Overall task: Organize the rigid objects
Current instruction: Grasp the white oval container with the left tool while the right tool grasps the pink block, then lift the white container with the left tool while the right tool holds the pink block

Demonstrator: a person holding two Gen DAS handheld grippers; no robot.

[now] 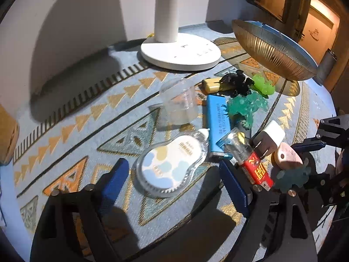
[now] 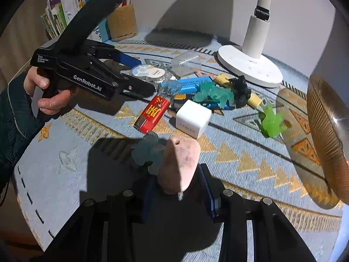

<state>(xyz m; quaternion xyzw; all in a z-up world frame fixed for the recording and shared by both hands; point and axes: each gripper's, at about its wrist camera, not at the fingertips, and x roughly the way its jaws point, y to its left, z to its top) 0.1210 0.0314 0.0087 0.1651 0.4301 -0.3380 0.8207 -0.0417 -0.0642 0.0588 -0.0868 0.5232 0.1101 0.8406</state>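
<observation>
A round clear correction-tape dispenser [image 1: 168, 163] lies on the patterned cloth, between the blue pads of my left gripper [image 1: 173, 170]. The pads stand open on either side of it and do not touch it. My right gripper [image 2: 178, 174] is shut on a pink stone-like piece [image 2: 182, 159] with a small hole near its top. A dull teal figure [image 2: 148, 152] sits right against that piece on its left. Beyond lie a red lighter [image 2: 154, 113], a white charger cube [image 2: 193, 118], a blue box [image 1: 218, 122] and teal [image 2: 213, 96], black [image 2: 240, 89] and green figures [image 2: 272, 122].
A white lamp base [image 1: 181, 54] stands at the back, with a clear plastic cup [image 1: 178, 102] in front of it. A ribbed bronze dish [image 2: 327, 135] hangs over the right side. Books and a cardboard holder [image 2: 123, 21] line the far left. A hand [image 2: 48, 102] holds the left gripper.
</observation>
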